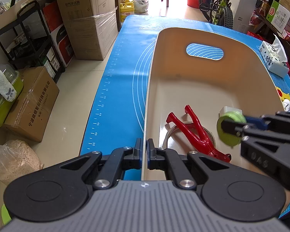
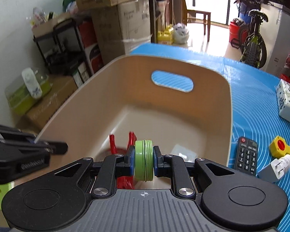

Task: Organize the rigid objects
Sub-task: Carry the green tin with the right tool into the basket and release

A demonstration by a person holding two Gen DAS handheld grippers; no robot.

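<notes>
The right gripper (image 2: 144, 161) has its fingers clamped on the flat faces of a green lid (image 2: 144, 160), above the near end of the beige bin (image 2: 230, 104). It looks light, stiff and slick; gripping the faces avoids the threaded rim. The left gripper (image 1: 144, 150) pinches the bin's wall.

My left tongs (image 1: 144, 150) fill the lower frame: black linkage arms with silver screw heads, round black pivot discs at either side, and a grey ribbed body carrying a small crosshair mark. My right tongs (image 2: 144, 159) look the same, with blue pads behind the fingertips (image 2: 156, 161).
</notes>
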